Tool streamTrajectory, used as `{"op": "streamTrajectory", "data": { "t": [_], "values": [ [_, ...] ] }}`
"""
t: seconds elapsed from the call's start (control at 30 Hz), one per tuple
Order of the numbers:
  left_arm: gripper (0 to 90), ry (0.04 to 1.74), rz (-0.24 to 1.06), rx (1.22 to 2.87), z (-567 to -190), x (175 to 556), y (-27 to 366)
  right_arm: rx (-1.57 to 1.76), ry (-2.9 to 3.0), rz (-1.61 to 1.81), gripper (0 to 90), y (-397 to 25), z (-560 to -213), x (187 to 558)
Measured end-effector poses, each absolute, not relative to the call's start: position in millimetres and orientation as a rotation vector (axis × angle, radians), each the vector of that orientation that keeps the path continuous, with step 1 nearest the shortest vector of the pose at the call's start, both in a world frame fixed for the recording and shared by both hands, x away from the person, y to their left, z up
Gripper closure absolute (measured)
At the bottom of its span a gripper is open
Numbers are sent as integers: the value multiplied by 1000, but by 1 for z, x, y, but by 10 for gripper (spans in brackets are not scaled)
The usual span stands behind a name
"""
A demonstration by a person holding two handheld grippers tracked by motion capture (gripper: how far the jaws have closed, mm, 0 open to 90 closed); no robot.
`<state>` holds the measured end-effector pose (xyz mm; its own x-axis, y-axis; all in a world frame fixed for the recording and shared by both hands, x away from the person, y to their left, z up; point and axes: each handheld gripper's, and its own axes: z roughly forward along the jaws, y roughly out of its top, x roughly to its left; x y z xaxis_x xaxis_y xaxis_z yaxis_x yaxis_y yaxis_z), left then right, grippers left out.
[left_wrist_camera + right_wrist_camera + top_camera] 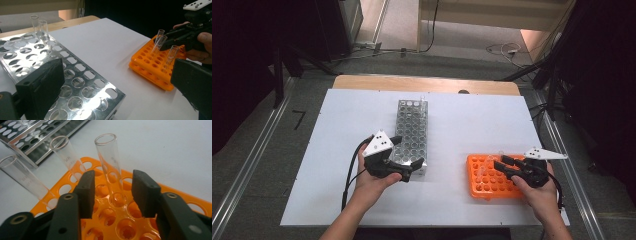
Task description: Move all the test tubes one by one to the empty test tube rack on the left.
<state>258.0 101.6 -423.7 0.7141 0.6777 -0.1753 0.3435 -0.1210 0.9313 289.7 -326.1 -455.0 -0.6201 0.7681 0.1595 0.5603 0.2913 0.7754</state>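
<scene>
Right tongs [112, 195] open, jaws either side of a clear glass test tube [110, 167] at frame centre in the right gripper view, not yet touching it. Tube stands in the orange plastic tube rack [172, 195], long axis near upright, leaning slightly toward upper left; two more clear tubes [66, 155] lean at its left. Judgement: close, then lift along the axis; open room above. Left tongs [408, 159] open, holding nothing, over the near end of the perforated metal tube rack [412, 127] at centre of the white table [472, 115].
</scene>
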Motion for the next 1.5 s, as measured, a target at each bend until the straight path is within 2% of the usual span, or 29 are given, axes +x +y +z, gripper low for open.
{"op": "streamTrajectory", "data": {
  "t": [0.3,0.67,1.07,1.5],
  "values": [
    [0,816,351,1728,-423,258,101,1188,2327,1141,662,-318,-457,288],
    [0,814,352,1732,-423,258,101,1212,2297,1040,730,-312,-458,287],
    [0,812,351,1726,-422,258,102,1234,2248,1128,740,-318,-452,286],
    [0,803,352,1728,-419,256,101,1177,2166,1235,741,-323,-418,274]
  ]
}}
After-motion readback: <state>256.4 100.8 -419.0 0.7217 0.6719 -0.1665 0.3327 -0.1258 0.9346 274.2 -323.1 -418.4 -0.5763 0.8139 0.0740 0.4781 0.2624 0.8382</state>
